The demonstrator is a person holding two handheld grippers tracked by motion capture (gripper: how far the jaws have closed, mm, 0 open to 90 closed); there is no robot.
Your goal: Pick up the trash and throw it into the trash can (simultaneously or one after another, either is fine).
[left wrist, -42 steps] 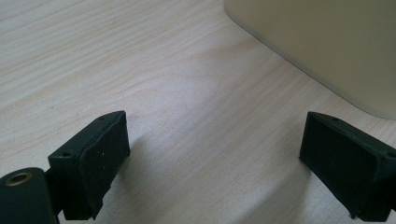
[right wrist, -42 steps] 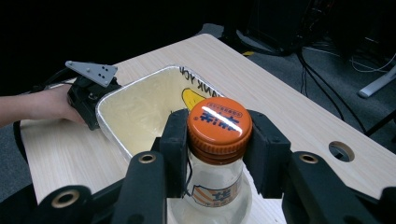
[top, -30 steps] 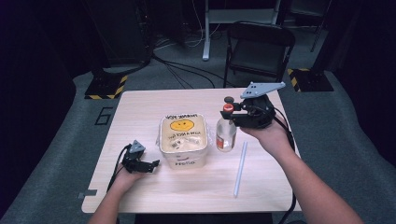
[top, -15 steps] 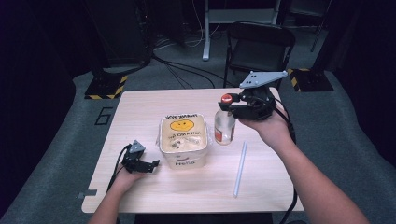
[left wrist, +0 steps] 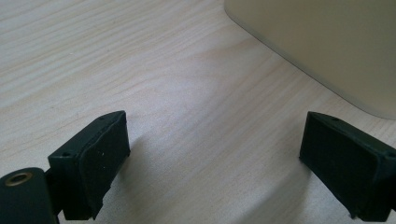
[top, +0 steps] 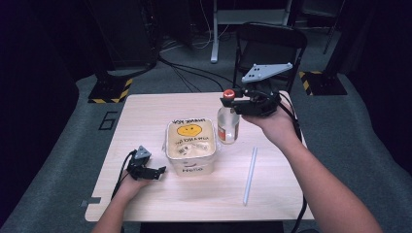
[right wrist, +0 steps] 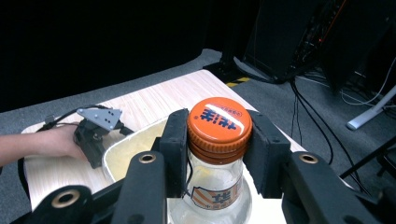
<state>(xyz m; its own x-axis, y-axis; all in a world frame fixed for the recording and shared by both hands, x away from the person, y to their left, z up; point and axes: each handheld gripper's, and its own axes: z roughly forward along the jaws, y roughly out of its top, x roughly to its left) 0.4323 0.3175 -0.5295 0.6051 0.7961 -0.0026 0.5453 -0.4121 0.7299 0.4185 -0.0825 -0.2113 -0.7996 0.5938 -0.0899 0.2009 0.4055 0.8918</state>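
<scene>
Lifted a little since a second ago, the bottle (top: 227,125) now hangs clear of the table (top: 145,111) in the right gripper (top: 232,101), and it has drifted slightly towards the tub (top: 190,145); the left gripper (top: 154,172) has stayed where it was.

From the high view, the right gripper comes in level from the right, its jaws clamped on the bottle's neck just under the orange cap (top: 229,93). The clear glass bottle hangs upright just beside the tub's right-hand edge; whether the two touch I cannot tell. The cream-coloured tub stands near the middle of the table, with a yellow smiling face and handwriting on its top. A white straw (top: 249,175) lies on the wood to the right of the tub, nearer the person. The left gripper rests on the table just left of the tub's near corner, cupped by the person's left hand.

Along the left gripper view, its two black jaws stand wide apart over bare wood, nothing between them, and the tub's pale wall (left wrist: 322,46) fills the upper right corner.

Along the right gripper view, both pads press on opposite sides of the cap (right wrist: 219,122), the labelled bottle (right wrist: 212,196) hanging below. Beyond it sit the tub's rim (right wrist: 126,142) and the left gripper (right wrist: 95,133), held in a hand.
</scene>
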